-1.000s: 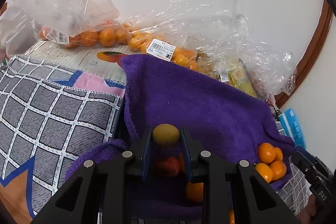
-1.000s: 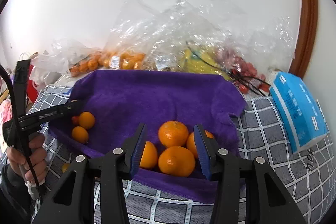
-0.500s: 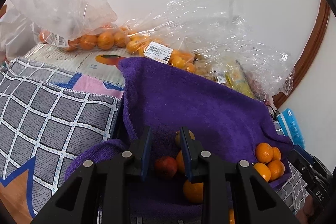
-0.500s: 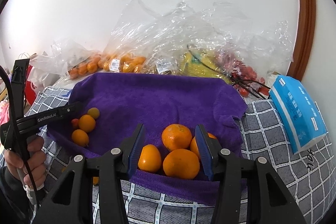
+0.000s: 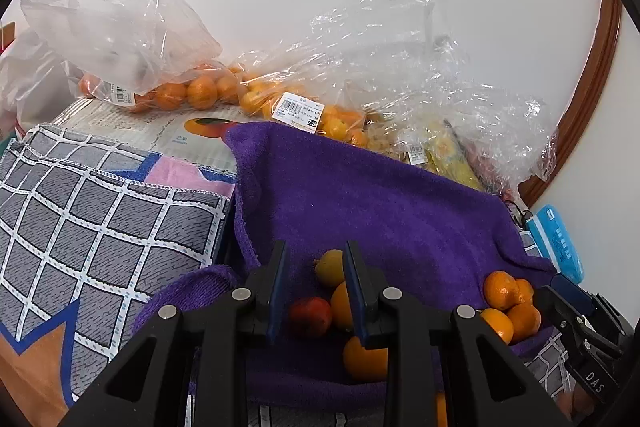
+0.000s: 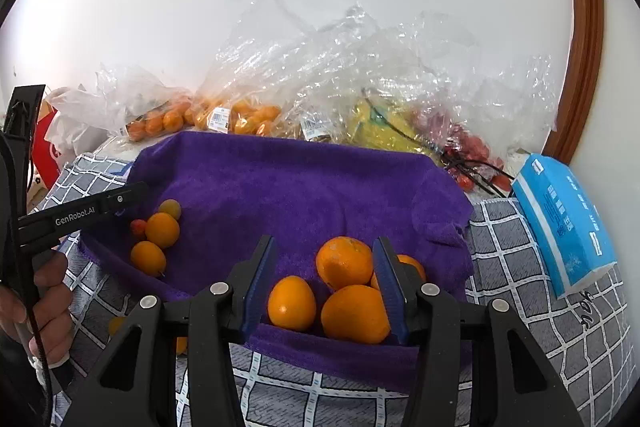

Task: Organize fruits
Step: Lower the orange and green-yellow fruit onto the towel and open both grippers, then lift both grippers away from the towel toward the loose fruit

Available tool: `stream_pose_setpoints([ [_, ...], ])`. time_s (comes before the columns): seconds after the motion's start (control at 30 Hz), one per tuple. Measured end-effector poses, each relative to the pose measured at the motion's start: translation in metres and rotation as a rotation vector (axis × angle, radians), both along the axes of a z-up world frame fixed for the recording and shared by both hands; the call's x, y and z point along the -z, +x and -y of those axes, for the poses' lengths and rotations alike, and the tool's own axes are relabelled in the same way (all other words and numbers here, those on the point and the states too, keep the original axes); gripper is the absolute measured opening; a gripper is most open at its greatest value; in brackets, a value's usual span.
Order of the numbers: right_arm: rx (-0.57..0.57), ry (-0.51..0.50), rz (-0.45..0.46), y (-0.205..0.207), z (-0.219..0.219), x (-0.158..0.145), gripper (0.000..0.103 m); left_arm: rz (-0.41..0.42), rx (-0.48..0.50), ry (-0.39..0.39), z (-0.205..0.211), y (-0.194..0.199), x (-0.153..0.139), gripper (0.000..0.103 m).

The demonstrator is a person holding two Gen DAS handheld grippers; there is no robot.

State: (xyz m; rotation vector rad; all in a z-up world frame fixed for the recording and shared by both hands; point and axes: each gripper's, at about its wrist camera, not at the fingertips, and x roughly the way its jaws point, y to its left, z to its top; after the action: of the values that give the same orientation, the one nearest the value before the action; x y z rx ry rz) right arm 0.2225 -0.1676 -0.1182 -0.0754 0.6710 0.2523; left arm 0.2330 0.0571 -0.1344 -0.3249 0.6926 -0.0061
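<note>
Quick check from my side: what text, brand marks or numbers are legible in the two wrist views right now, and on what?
"GenRobot.AI": on the left hand-held gripper, seen in the right wrist view.
"DAS": on the right hand-held gripper's body, at the left wrist view's edge; any further letters are out of frame.
Barcode price label on the orange bag: digits too blurred to read.
Blue packet: print too small to read.

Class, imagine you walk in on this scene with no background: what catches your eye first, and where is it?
The purple towel spread over the grey checked cloth stands out first. On it, big oranges cluster at the near edge in front of the right gripper, and smaller fruits sit at its left. Behind the towel, crumpled clear bags of fruit line the white wall.
</note>
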Motion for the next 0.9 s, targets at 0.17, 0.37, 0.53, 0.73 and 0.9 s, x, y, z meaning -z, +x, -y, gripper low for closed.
stream_pose_setpoints([
  [0.17, -0.004, 0.023, -0.024, 0.0, -0.003, -0.004, 0.05, 0.005, 0.0, 0.008, 0.002, -0.003, -0.001, 0.026],
  [0.37, 0.031, -0.001, 0.004, -0.005, -0.005, -0.008, 0.061, 0.02, 0.002, 0.006, 0.004, -0.009, -0.006, 0.026],
  [0.53, 0.07, 0.001, 0.011, -0.013, -0.004, -0.018, 0.061, 0.047, 0.015, 0.009, 0.007, -0.017, -0.014, 0.026],
  [0.73, 0.077, -0.005, 0.077, -0.035, -0.011, -0.037, 0.062, 0.083, 0.078, -0.021, 0.008, -0.027, -0.034, 0.027],
  [0.9, 0.069, -0.031, 0.079, -0.05, -0.018, -0.049, 0.062, 0.078, 0.159, -0.038, 0.014, -0.04, -0.049, 0.027],
])
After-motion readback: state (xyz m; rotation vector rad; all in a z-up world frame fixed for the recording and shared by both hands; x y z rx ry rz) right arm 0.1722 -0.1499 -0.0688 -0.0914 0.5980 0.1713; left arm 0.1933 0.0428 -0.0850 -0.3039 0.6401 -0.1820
